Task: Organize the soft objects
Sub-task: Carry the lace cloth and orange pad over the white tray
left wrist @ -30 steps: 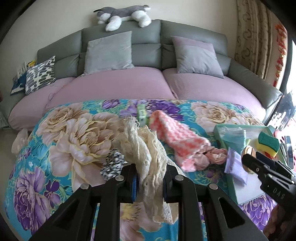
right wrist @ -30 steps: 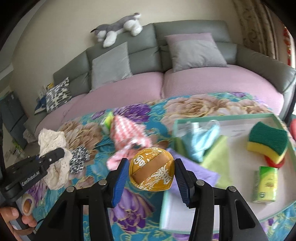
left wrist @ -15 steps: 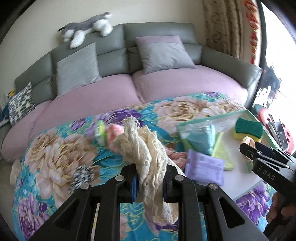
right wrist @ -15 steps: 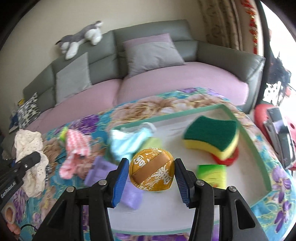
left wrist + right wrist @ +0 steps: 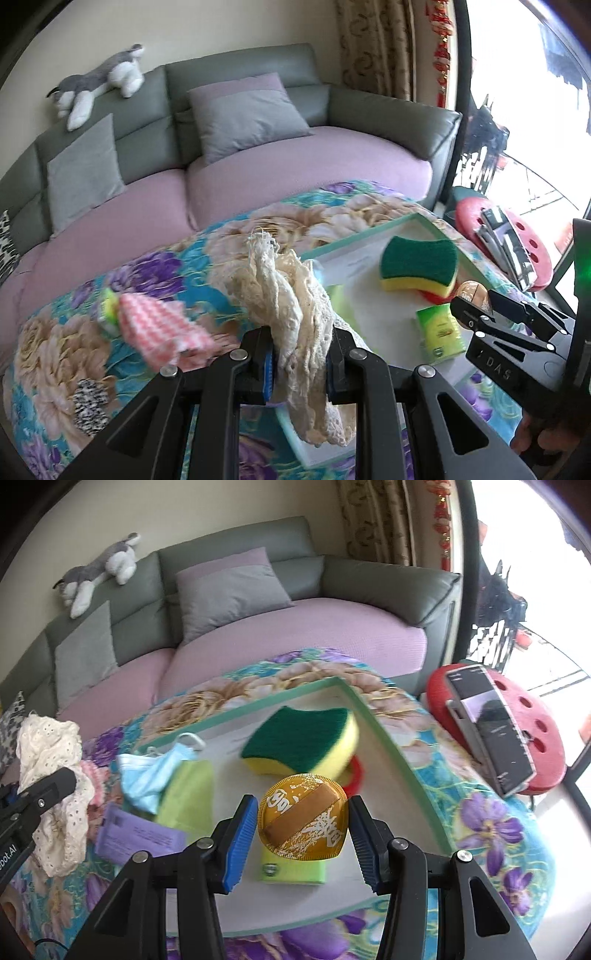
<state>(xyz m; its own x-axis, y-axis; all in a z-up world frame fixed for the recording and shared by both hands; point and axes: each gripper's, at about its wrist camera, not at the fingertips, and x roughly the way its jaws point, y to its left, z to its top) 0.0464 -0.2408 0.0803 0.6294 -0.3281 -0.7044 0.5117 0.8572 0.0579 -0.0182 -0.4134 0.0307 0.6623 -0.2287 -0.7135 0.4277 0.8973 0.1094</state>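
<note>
Transport step in hand. The left claw (image 5: pixel 299 363) is clamped on a cream lace cloth (image 5: pixel 291 295), held just outside the tray (image 5: pixel 388 738). The right claw (image 5: pixel 303 830) grips a round gold pad (image 5: pixel 303 818) above the tray's near part. Next move likely calls for lowering and releasing inside the tray. The cloth hides the tray's left side; items beneath the pad are partly covered.

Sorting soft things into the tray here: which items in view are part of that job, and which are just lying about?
Part of the job:
left gripper gripping lace cloth
right gripper gripping gold pad
tray
sponge
face mask
pink cloth

Lying about:
toy dog
sofa cushions
red stool
</note>
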